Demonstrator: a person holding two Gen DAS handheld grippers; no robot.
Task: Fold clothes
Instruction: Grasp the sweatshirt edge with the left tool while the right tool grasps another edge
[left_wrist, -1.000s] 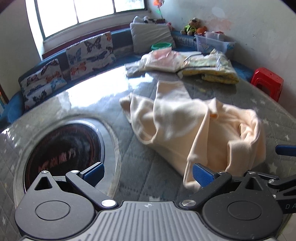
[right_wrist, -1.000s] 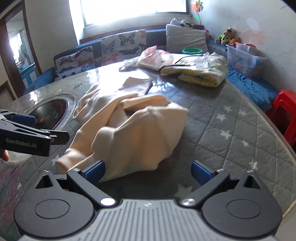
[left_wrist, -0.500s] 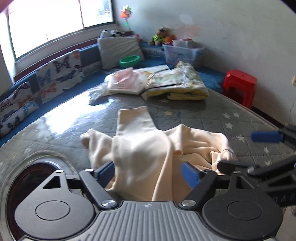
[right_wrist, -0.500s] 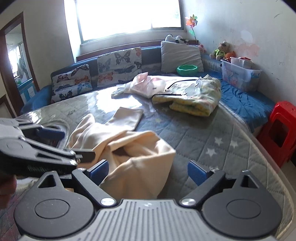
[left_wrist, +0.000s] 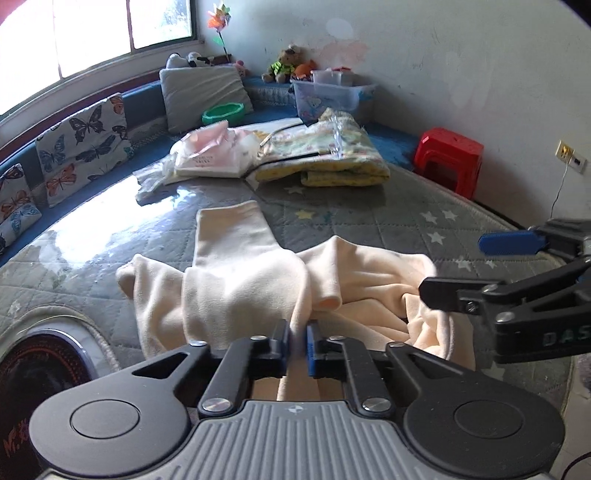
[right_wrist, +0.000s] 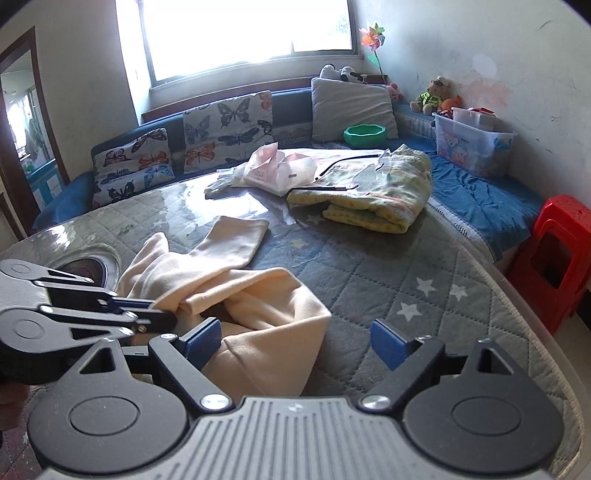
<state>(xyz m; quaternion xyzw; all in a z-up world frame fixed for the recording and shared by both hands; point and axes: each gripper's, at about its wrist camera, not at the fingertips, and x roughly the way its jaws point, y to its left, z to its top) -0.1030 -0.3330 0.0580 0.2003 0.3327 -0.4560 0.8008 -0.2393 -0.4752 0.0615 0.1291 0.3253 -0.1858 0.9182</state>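
Early stage: left claw (left_wrist: 298, 341) pinches the crumpled garment (left_wrist: 258, 280) at lower centre (still unfolded), right claw (right_wrist: 295, 341) gapes wide over the table (right_wrist: 388, 273).

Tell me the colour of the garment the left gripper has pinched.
Pale cream-peach, plain, no print. The garment shows best in the left wrist view, clamped in the left gripper.
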